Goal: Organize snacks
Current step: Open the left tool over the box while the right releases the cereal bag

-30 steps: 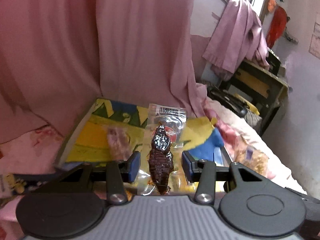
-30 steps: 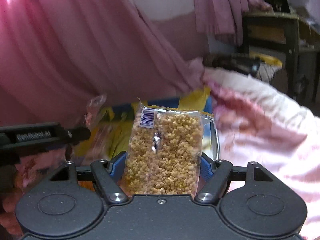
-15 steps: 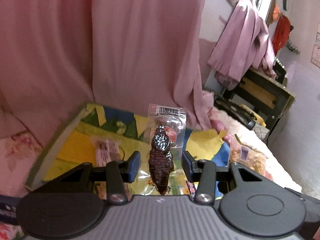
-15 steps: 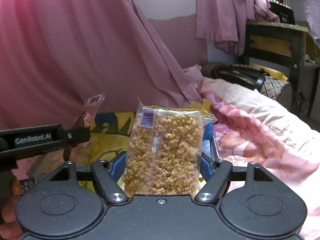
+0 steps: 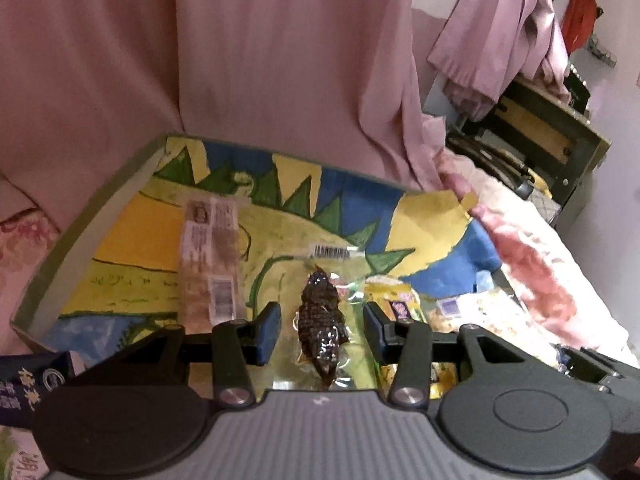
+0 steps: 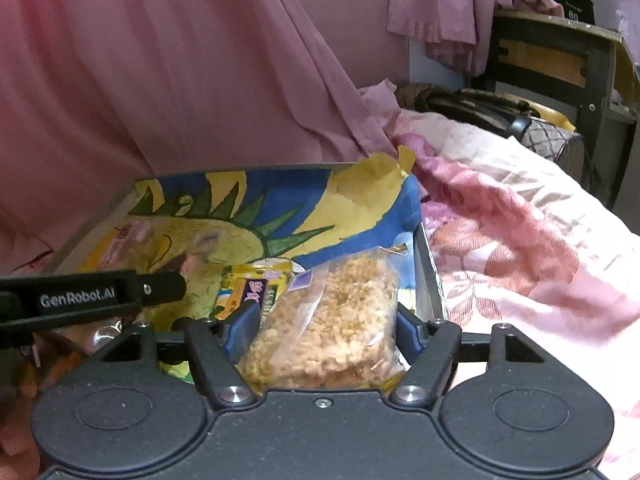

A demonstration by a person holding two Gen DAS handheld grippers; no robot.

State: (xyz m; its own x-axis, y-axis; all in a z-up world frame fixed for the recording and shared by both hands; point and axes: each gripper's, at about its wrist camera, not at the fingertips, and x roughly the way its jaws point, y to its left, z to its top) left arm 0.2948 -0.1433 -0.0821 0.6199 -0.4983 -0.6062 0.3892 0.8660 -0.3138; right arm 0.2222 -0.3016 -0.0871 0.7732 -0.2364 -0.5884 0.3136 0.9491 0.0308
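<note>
A shallow tray (image 5: 96, 200) lined with a blue, yellow and green drawing lies on the bed. My left gripper (image 5: 320, 326) is shut on a clear packet holding a dark brown snack (image 5: 322, 318) low over the tray. A pale wrapped snack bar (image 5: 208, 264) lies on the tray to its left. My right gripper (image 6: 322, 328) is shut on a clear bag of golden puffed snack (image 6: 332, 324), laid low at the tray's right end (image 6: 430, 276). A yellow packet (image 6: 252, 290) lies just left of it. The left gripper's finger (image 6: 92, 300) shows at the left.
Pink curtains (image 5: 240, 60) hang behind the tray. A pink floral quilt (image 6: 520, 248) spreads to the right. A dark desk (image 6: 560, 60) and a black bag (image 6: 472, 108) stand at the far right. A dark blue packet (image 5: 28, 388) lies off the tray's near left corner.
Both grippers have tipped down toward the tray. The dark snack packet and the puffed snack bag went from upright to low over the tray's near part.
</note>
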